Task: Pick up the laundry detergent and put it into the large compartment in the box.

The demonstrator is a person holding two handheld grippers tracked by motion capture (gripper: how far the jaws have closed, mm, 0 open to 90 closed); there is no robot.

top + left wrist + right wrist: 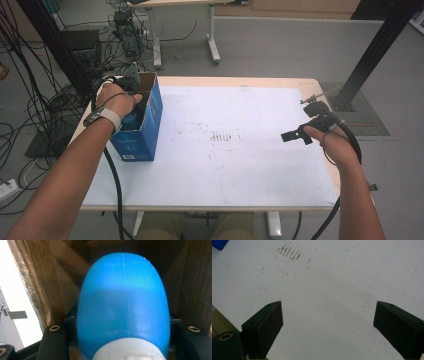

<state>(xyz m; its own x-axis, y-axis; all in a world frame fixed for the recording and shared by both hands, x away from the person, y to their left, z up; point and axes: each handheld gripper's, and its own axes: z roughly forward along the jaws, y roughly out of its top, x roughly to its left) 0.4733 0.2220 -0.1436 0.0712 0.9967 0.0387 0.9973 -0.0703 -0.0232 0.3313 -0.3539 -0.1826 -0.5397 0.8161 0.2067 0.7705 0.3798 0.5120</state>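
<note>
A blue cardboard box (150,131) stands open-topped on the white table (230,170) at the left. My left gripper (134,106) reaches down into it, mostly hidden by the hand. In the left gripper view the left gripper (122,326) is shut on a rounded blue bottle (122,300) with a white cap (127,351), between the box's brown inner walls (50,277). The blue bottle (132,120) shows just inside the box opening. At the right, my right gripper (301,123) hovers over the table, open with nothing between its fingers. The right gripper (327,322) has its jaws far apart over bare tabletop.
Brown smudge marks (220,136) (289,252) lie mid-table. A corner of the box (219,243) shows in the right gripper view. Beyond the table are cables (40,100), another desk's legs (213,47) and a black frame post (375,50).
</note>
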